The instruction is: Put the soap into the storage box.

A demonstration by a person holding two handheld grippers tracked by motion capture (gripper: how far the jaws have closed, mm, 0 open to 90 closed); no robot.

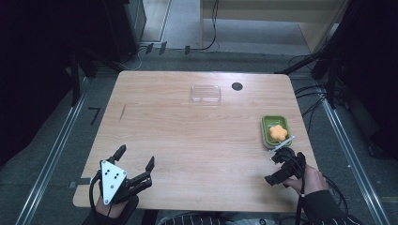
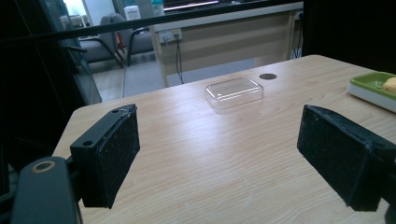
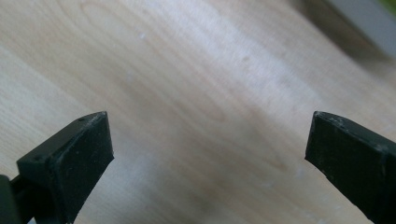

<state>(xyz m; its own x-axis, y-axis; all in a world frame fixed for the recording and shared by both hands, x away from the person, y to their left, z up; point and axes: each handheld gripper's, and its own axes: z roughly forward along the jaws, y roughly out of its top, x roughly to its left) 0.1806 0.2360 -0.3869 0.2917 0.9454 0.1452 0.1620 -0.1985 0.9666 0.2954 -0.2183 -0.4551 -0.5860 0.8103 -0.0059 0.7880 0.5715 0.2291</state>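
A green dish [image 1: 270, 123] with a white base stands near the table's right edge and holds an orange star-shaped piece [image 1: 278, 132]. A clear plastic box [image 1: 205, 93] lies at the far middle of the table. My left gripper [image 1: 136, 158] rests at the front left corner, open, with nothing between its jaws. In the left gripper view the clear box [image 2: 234, 92] lies ahead and the green dish [image 2: 371, 81] is at the right edge. My right gripper [image 1: 273, 168] hovers just in front of the dish, tilted down and open over bare wood [image 3: 210, 93].
A small black disc [image 1: 237, 86] is set into the tabletop right of the clear box. The wooden table [image 1: 187, 136] is ringed by a grey floor with cables and metal rails. A pale edge of the dish [image 3: 369, 18] appears at the top right of the right gripper view.
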